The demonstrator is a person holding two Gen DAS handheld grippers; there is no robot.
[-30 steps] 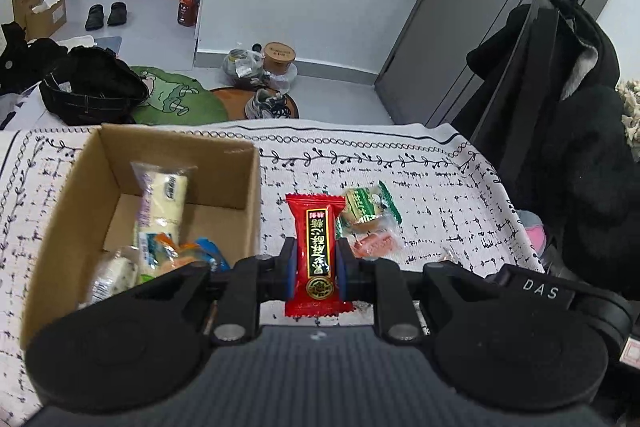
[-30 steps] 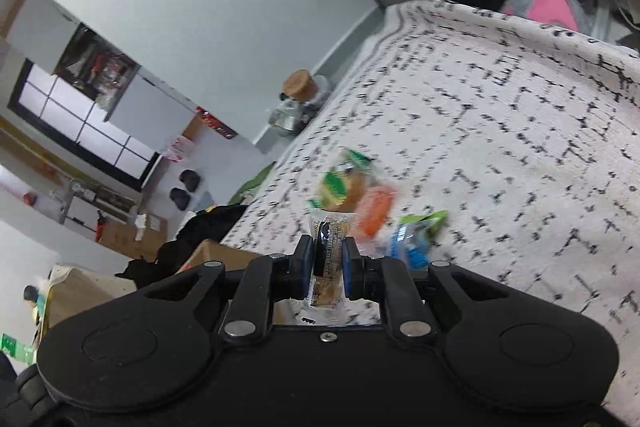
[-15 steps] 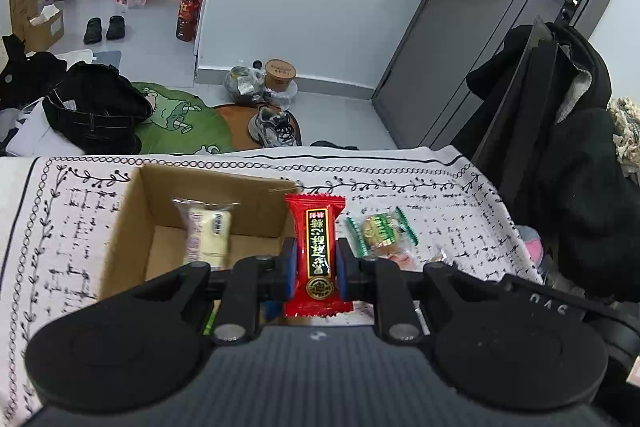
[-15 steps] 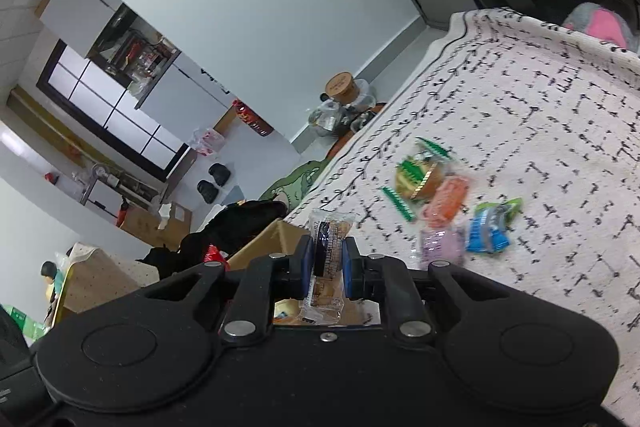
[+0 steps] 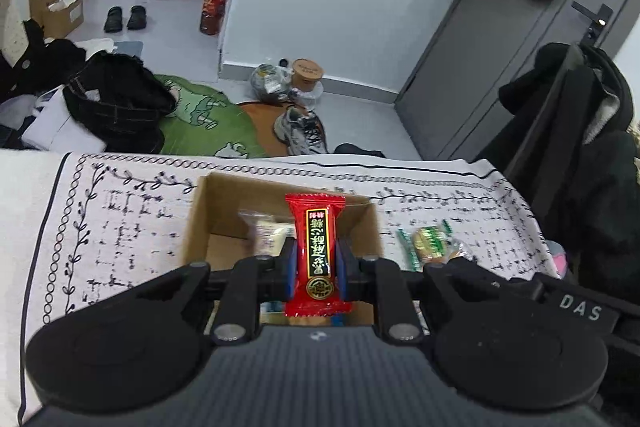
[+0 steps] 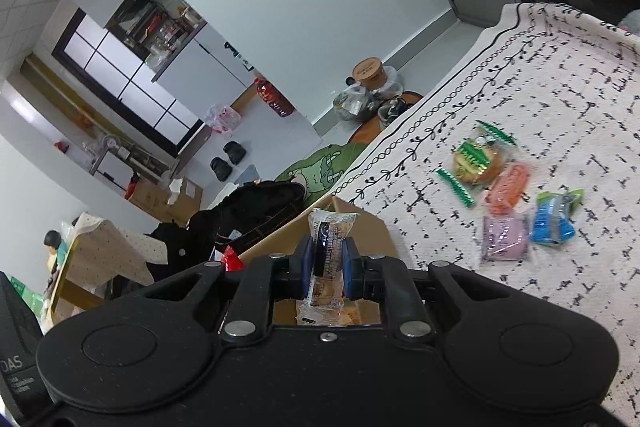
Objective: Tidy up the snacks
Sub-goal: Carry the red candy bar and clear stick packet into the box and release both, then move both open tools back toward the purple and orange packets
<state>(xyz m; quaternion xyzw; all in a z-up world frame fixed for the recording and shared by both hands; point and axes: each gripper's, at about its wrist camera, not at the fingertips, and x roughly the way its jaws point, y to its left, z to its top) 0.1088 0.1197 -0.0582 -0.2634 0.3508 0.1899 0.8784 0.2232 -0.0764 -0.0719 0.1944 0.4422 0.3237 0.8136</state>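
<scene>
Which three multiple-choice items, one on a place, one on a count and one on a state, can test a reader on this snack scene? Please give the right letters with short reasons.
1. Where do the loose wrapped snacks lie on the patterned white tablecloth, seen from the left wrist camera?
A. right of the open brown cardboard box
B. left of the box
C. on the floor

2. How many loose snacks lie in that group, seen from the right wrist camera?
A. one
B. four
C. nine

3. What state is the left gripper in?
A. wide open, empty
B. shut on the red snack packet
C. out of view

Key:
1 A: the snacks lie right of the box.
2 B: green-and-gold, orange, pink and blue.
3 B: the left gripper has its fingers pressing the red packet.
</scene>
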